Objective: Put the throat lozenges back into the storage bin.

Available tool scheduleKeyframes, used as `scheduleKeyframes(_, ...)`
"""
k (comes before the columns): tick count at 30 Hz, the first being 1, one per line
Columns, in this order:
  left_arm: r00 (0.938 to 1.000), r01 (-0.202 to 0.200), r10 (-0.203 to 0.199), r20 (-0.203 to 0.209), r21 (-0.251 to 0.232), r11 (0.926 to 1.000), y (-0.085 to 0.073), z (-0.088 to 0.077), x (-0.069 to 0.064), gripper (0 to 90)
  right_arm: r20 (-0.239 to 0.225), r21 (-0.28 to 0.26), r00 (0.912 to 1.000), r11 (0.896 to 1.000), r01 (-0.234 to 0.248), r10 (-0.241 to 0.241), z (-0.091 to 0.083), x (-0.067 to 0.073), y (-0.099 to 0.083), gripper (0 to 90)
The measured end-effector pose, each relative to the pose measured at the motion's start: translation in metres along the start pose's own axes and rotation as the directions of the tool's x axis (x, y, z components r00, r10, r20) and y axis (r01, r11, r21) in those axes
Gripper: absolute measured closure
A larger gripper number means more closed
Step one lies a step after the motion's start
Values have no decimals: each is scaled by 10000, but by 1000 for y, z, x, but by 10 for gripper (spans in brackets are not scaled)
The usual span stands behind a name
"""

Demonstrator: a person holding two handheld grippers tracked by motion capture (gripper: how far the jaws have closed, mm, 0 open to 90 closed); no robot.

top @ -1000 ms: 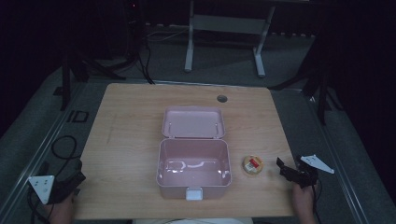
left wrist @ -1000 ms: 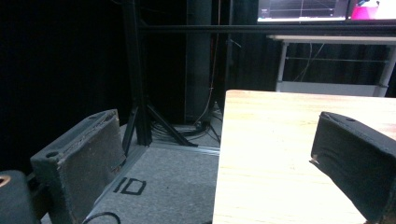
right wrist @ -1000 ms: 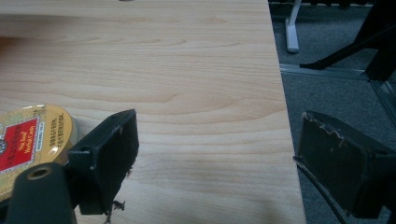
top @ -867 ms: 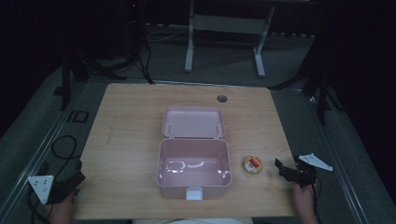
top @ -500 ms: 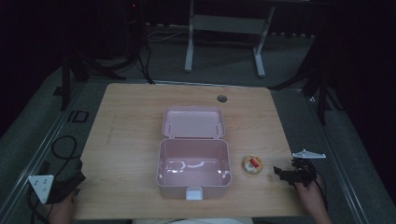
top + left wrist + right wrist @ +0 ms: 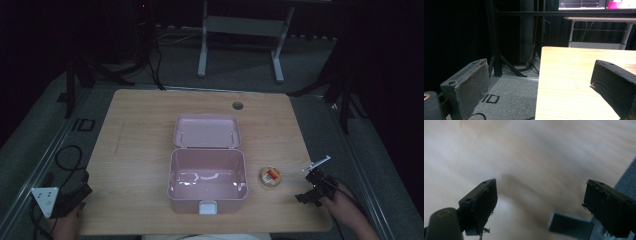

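- The little round tin [image 6: 270, 176] lay on the table [image 6: 145, 130], just beside the pink box [image 6: 207, 172].
- We thought it light, hard and smooth; its sides were best to hold.
- Our right gripper [image 6: 309, 193] was wide open and empty, near it.

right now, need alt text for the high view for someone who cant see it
An open, empty pink box sits mid-table on a wooden table, its lid folded back. A small round tin lies to its right, near the right gripper; the left gripper rests at the table's near left corner.
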State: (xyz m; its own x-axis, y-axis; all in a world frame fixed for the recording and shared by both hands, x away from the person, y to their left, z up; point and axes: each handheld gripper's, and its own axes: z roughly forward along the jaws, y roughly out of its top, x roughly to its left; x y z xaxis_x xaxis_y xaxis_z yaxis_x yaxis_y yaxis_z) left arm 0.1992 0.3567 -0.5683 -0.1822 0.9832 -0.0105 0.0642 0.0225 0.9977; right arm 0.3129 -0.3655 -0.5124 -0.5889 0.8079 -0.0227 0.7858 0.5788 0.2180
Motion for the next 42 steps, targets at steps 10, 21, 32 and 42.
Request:
scheduleKeyframes(10,10000,-62,61,71,131,9999,1,1,-1,26,-835,2232,9727,9472,2302,-2167,-6,14,5,115)
scheduleKeyframes(21,9999,-15,13,127,171,9999,1,1,-1,26,-1281,2593,9548,9202,2934,-2683,-15,16,23,132)
scheduleKeyframes(32,9998,-88,86,163,114,9999,0,1,-1,26,-1129,2494,9403,9069,3396,-3210,-19,21,52,135)
scheduleKeyframes(42,9999,-79,78,150,69,9999,0,0,-1,26,-1200,2347,9138,8833,4059,-3880,-15,32,82,132)
